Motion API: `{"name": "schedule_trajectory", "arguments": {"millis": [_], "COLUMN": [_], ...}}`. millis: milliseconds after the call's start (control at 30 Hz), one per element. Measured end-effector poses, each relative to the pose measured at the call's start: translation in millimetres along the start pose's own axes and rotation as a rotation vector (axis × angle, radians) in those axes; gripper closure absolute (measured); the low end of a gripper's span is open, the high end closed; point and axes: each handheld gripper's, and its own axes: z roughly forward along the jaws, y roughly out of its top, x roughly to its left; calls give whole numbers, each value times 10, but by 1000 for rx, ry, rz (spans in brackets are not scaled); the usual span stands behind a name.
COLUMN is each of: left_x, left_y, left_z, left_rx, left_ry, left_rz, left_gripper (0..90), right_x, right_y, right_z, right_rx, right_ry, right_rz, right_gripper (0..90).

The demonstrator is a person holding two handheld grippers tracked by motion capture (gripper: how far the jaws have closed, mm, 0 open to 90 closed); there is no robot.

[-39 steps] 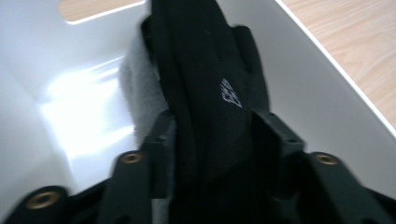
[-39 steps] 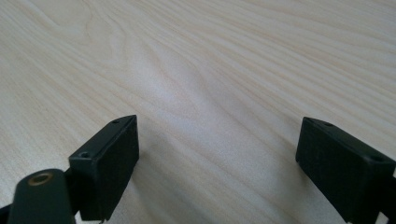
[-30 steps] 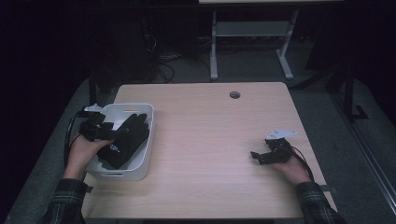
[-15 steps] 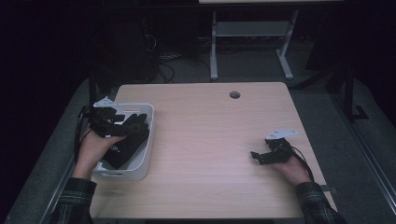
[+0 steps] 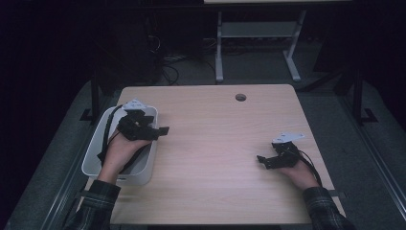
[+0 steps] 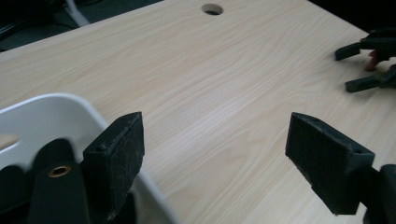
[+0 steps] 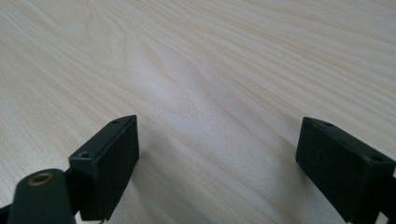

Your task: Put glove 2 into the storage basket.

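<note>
Left gripper (image 5: 160, 131), jaws spread wide and just opened further with nothing between them, is poised over the right rim of the white plastic bin (image 5: 94, 158) at the table's (image 5: 210, 143) left edge, judged light, rigid, smooth, best gripped by that thin rim, while right gripper (image 5: 262, 161) is held wide and empty.

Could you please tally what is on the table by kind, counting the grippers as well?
Grippers: 2, left gripper and right gripper, both open and empty
White bins: 1, bin at the table's left edge
Total: 3
</note>
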Motion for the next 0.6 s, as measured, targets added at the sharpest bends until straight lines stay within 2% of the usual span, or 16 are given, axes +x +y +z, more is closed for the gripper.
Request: {"name": "schedule_trajectory", "arguments": {"millis": [333, 600], "left_x": [-325, -616], "left_y": [43, -26], "left_z": [305, 587], "left_rx": [-2, 18], "left_ry": [-80, -131], "left_rz": [39, 79], "left_gripper": [188, 189], "right_x": [0, 4], "right_y": [0, -1], "right_z": [0, -2], "right_rx": [0, 1], "right_ry": [0, -2], "right_rz": [0, 4], "right_gripper": [131, 131]}}
